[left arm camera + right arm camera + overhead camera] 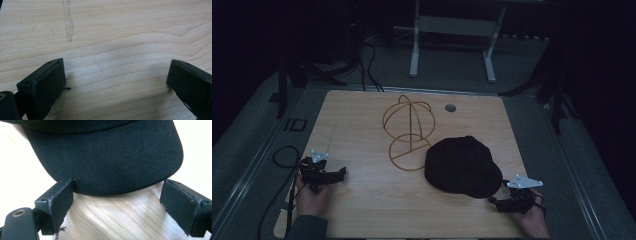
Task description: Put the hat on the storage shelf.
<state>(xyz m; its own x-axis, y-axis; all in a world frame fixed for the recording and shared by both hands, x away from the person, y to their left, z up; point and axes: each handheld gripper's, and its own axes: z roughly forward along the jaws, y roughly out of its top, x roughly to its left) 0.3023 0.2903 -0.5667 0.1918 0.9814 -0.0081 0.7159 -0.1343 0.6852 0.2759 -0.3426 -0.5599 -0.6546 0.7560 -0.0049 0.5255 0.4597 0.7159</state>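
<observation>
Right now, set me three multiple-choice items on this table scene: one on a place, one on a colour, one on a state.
1. Where does the cap lie relative to the wire stand?
A. On top of it
B. On the table beside it, toward the right tool
C. At the far left edge

2. What colour is the cap?
A. Black
B. Red
C. White

3. How does the right tool stand?
A. Shut on the brim
B. Shut on nothing
C. Open, facing the brim

Answers: 1 B, the high view shows the cap flat on the wood table, near the right tool. 2 A, dark fabric in both views. 3 C, its jaws stand wide apart with the brim's edge ahead, not clamped.
</observation>
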